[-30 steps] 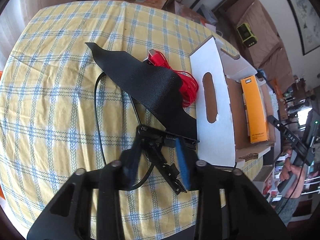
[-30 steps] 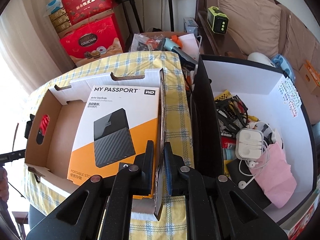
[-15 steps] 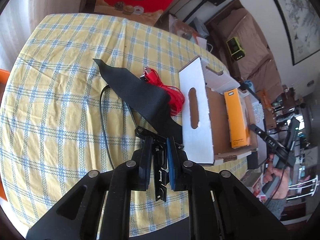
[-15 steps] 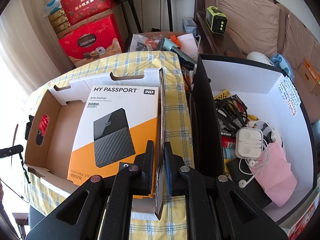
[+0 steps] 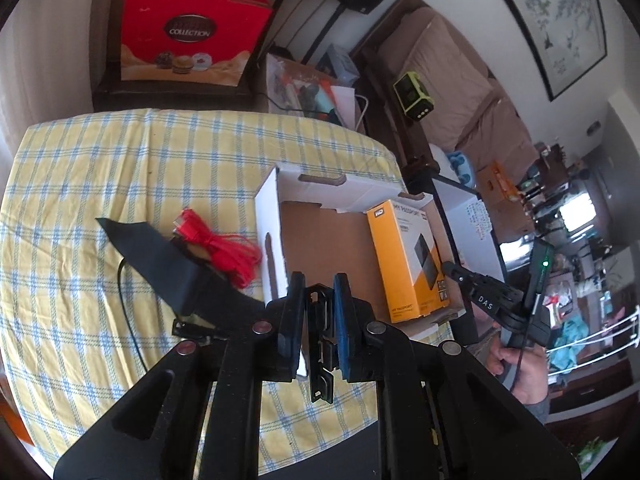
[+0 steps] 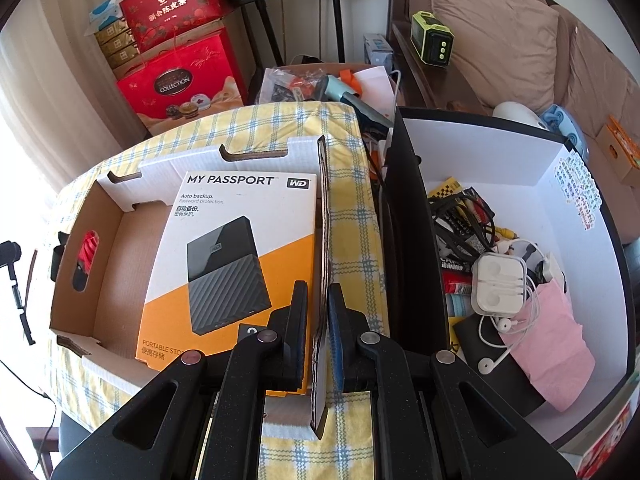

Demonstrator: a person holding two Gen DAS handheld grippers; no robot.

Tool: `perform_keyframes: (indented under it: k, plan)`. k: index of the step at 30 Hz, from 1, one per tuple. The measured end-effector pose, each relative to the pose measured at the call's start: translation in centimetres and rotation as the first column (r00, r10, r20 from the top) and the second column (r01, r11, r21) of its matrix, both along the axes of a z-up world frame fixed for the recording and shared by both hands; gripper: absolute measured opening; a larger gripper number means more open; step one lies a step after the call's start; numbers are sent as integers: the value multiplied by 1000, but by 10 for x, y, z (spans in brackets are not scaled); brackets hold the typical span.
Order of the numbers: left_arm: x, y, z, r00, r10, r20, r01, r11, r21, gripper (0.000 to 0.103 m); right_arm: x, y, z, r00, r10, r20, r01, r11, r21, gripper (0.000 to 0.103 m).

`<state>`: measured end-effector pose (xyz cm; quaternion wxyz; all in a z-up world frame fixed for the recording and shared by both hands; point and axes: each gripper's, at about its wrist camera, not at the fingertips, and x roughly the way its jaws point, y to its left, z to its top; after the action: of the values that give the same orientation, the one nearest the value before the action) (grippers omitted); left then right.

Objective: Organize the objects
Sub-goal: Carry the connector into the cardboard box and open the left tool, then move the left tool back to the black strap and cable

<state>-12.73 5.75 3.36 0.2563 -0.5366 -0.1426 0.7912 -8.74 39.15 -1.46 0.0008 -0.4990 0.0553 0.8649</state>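
Note:
My left gripper [image 5: 319, 292] is shut on a black plastic buckle [image 5: 322, 344] tied to a wide black strap [image 5: 176, 268] and holds it raised above the table, near the cardboard tray's [image 5: 320, 236] near wall. A thin black cable [image 5: 124, 304] hangs from it. A red cord bundle [image 5: 224, 244] lies left of the tray. The orange and white hard-drive box [image 6: 236, 248] lies in the tray [image 6: 104, 264]. My right gripper [image 6: 318, 300] is shut on the tray's right wall [image 6: 323, 216].
A yellow checked cloth [image 5: 120, 168] covers the table. A black-walled white box [image 6: 560, 208] with earphones, cables and a pink bag stands right of the tray. Red gift boxes [image 6: 176, 80] and a sofa [image 6: 500, 28] stand behind the table.
My left gripper shut on the buckle, lifted it with the strap and swung right toward the tray. My right gripper has kept still on the tray wall.

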Motion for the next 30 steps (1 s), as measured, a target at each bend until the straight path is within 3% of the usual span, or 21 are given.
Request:
perform_keyframes:
  k: [7, 14, 17, 19, 26, 30]
  plan:
    - [-18, 48, -4, 998, -66, -1, 66, 995, -74, 13, 0, 0, 0, 1000, 2, 0, -2, 1000, 2, 11]
    - [-32, 78, -25, 995, -96, 29, 100, 971, -217, 14, 0, 0, 0, 1000, -1, 0, 1, 1000, -2, 11]
    - [-31, 75, -31, 997, -72, 24, 76, 965, -252, 31, 0, 0, 0, 1000, -1, 0, 1, 1000, -2, 11]
    - [-30, 68, -30, 998, -57, 14, 59, 970, -238, 45, 0, 0, 0, 1000, 0, -1, 0, 1000, -2, 11]
    - [-11, 27, -12, 998, -3, -63, -11, 976, -218, 65, 0, 0, 0, 1000, -3, -1, 3, 1000, -6, 11]
    - [0, -5, -17, 998, 45, -48, -54, 978, -201, 68, 0, 0, 0, 1000, -3, -1, 3, 1000, -7, 11]
